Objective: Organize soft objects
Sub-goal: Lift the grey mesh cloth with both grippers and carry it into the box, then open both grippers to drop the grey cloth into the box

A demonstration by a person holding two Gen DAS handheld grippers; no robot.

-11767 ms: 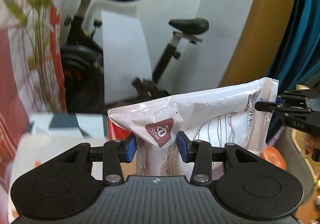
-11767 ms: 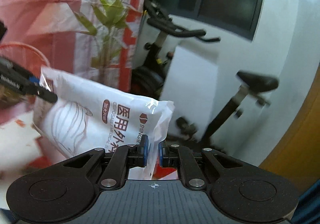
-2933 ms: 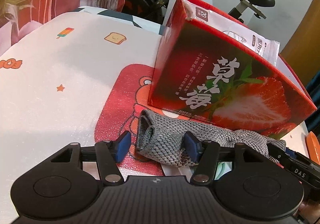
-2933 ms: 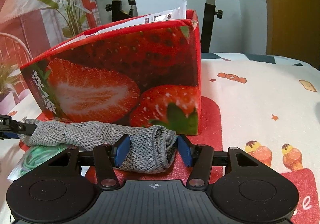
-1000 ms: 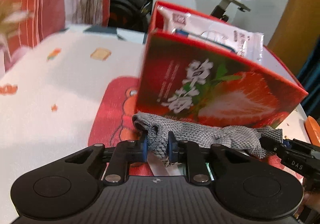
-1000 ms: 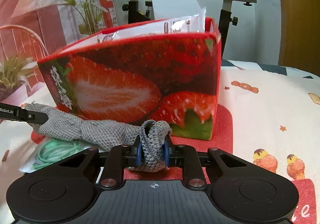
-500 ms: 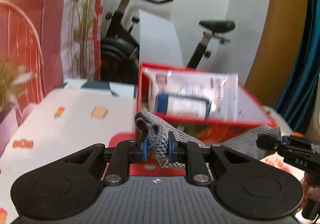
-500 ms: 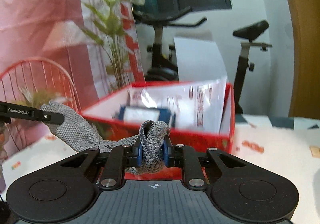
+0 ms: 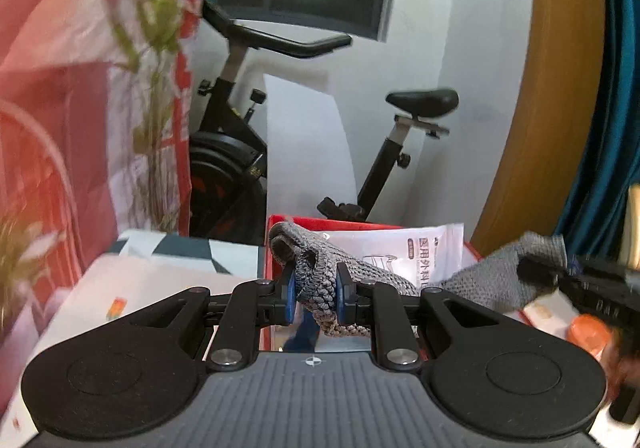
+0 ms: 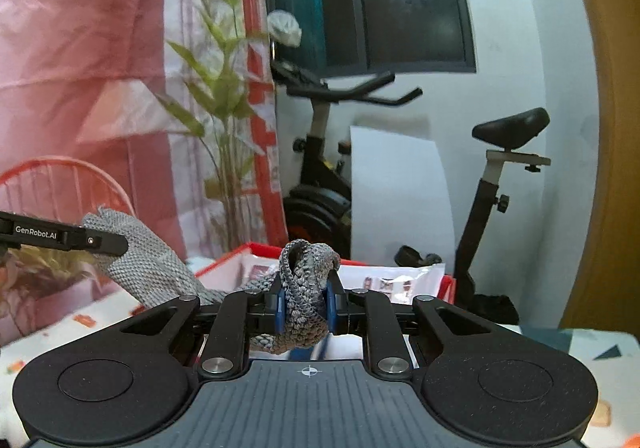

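Red cardboard box (image 9: 368, 224) sits open on the bench (image 9: 160, 272), a white packet (image 9: 420, 252) already inside. Grey knitted cloth (image 9: 320, 280) hangs above its near rim, stretched left to right, sagging midway. Your left tongs (image 9: 316, 294) pinch its left end; your right tongs (image 10: 305, 304) clamp the right end. Keep both ends level, carry it over the opening, then lower it evenly so the slack clears the rim.

Red box (image 9: 276, 248): lower walls hidden behind gripper bodies in both views. White packet (image 9: 420, 252) print too small to read. Left view: plant (image 9: 156, 7) motion-blurred; orange object (image 9: 590, 332) at right blurred, unidentifiable. Grey knit cloth (image 10: 160, 268) midsection hidden.
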